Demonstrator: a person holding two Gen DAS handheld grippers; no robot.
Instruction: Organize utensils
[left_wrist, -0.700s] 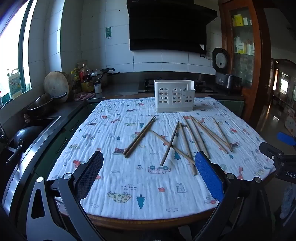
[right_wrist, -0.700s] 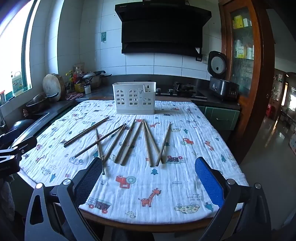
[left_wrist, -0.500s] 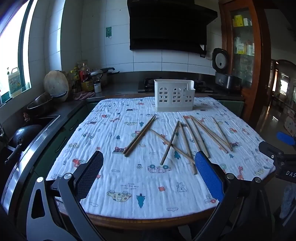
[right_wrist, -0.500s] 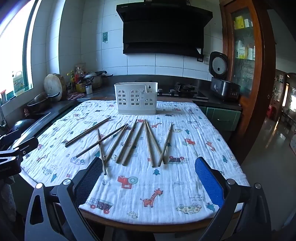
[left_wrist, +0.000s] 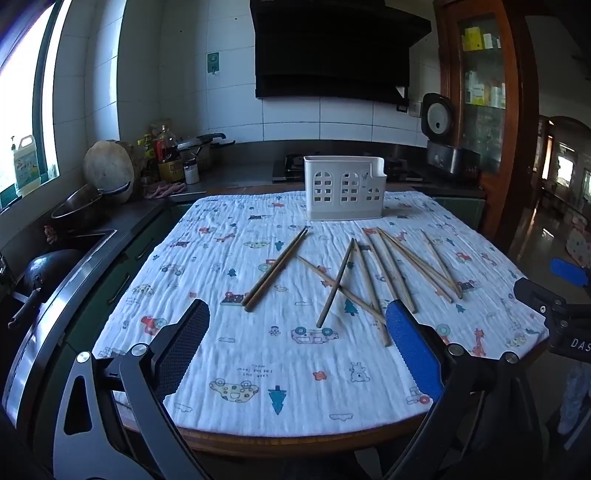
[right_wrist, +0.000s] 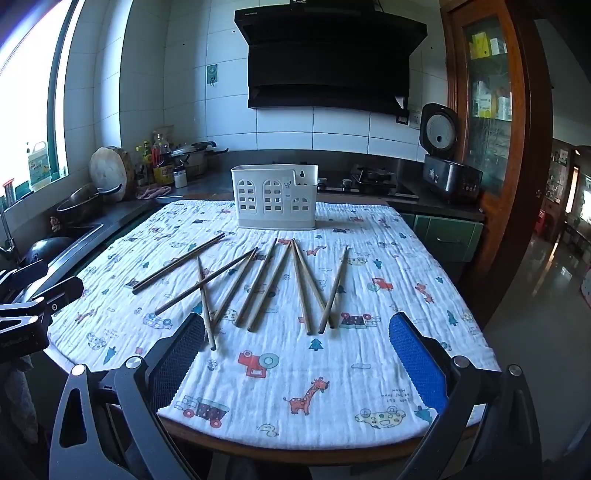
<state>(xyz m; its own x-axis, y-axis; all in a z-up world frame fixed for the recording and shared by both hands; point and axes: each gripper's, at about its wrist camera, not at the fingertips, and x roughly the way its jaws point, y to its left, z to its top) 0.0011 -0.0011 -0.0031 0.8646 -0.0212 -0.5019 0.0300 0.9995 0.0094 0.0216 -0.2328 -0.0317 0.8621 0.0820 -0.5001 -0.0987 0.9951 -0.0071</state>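
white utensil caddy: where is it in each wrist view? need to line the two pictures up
Left wrist: white utensil caddy stands upper centre, slightly right of the middle, at the far edge of the printed cloth.
Right wrist: the caddy stands upper centre, slightly left of the middle, at the same far edge.
Shared landmark: the black range hood on the tiled wall, above and behind the caddy in both.

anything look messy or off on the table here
The chopsticks lie scattered on the cloth, fanned at different angles, and some cross each other. The white holder behind them stands upright. Nothing looks spilled or broken.
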